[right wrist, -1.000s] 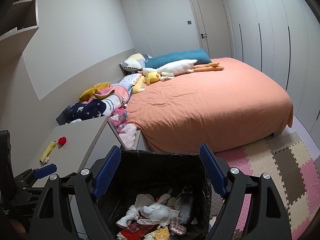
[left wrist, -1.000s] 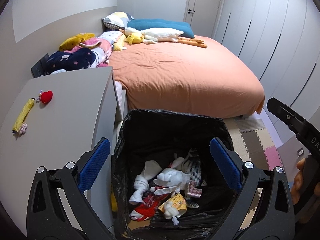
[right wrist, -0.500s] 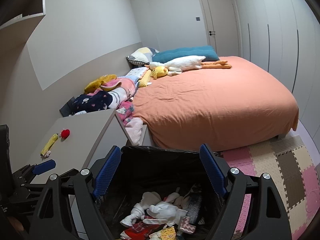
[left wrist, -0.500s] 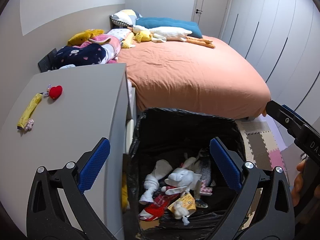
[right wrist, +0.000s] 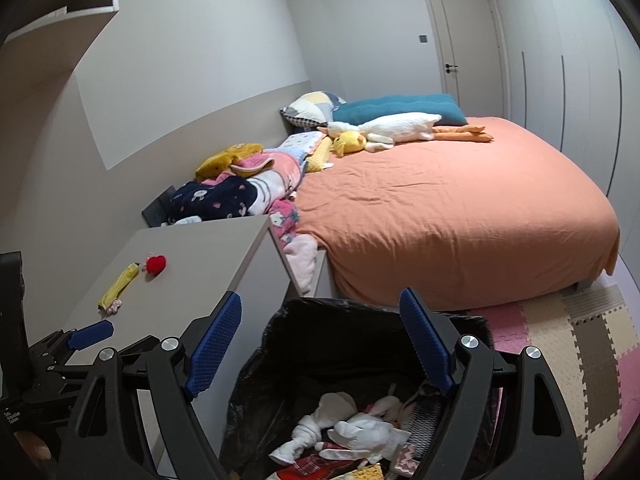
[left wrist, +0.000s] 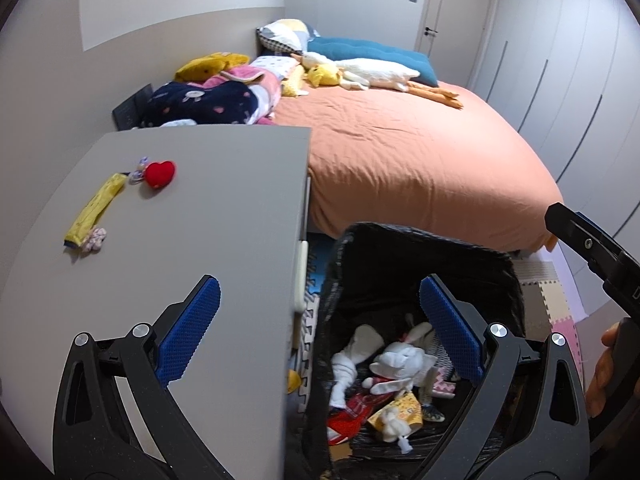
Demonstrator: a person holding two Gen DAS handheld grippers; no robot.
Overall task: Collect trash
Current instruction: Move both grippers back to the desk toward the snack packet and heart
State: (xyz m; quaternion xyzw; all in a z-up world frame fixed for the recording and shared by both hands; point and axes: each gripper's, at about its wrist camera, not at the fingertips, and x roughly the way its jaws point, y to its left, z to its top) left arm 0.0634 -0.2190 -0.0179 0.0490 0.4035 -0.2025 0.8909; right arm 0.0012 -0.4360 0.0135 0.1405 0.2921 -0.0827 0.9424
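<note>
One black-lined trash bin (left wrist: 424,264) stands on the floor just beside the right edge of the grey worktop (left wrist: 224,216), with the orange bed (left wrist: 416,160) behind it. Inside the bin lie several pieces: white crumpled cloths (left wrist: 404,364), a red scrap (left wrist: 352,412) and a yellow wrapper (left wrist: 404,406). Three small things rest on the worktop, well left of the bin: one yellow wrapper strip (left wrist: 96,208), one red heart (left wrist: 159,173) just beyond its far end, and one small pale knot of fabric (left wrist: 94,240) at its near end. The rest of the worktop towards the bin is bare.

The left tongs (left wrist: 318,316) hang spread wide and hold nothing, one blue pad above the worktop, the other above the bin's mouth. The right tongs (right wrist: 322,344) are likewise spread wide and empty, above the bin.
</note>
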